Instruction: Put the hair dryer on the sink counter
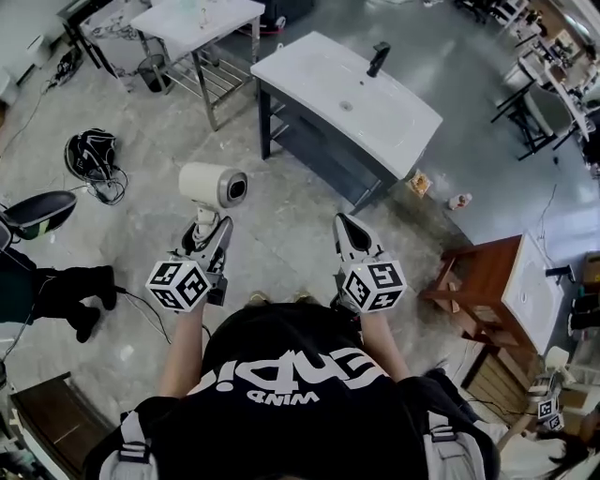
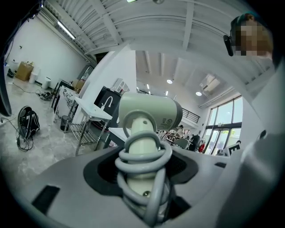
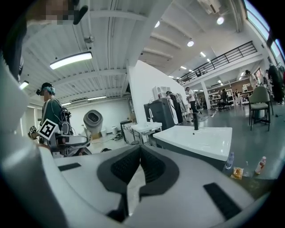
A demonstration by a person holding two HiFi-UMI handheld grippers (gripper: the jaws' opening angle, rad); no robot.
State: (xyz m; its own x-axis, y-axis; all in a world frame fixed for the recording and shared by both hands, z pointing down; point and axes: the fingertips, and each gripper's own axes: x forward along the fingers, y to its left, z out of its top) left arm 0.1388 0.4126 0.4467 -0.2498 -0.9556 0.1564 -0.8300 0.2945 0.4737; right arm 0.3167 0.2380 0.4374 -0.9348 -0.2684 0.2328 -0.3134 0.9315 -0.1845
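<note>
Left tongs were clamped on the handle, wound with its cord, of the hair dryer, carried upright above the floor, well apart from the sink worktop. Right tongs were together and empty. The body was probably stiff, smooth and top-heavy, so the handle suited the grip.

One hair dryer at ten o'clock. Three sinks: sink counter at one, white sink at eleven, wooden sink at three. One bag at ten.
</note>
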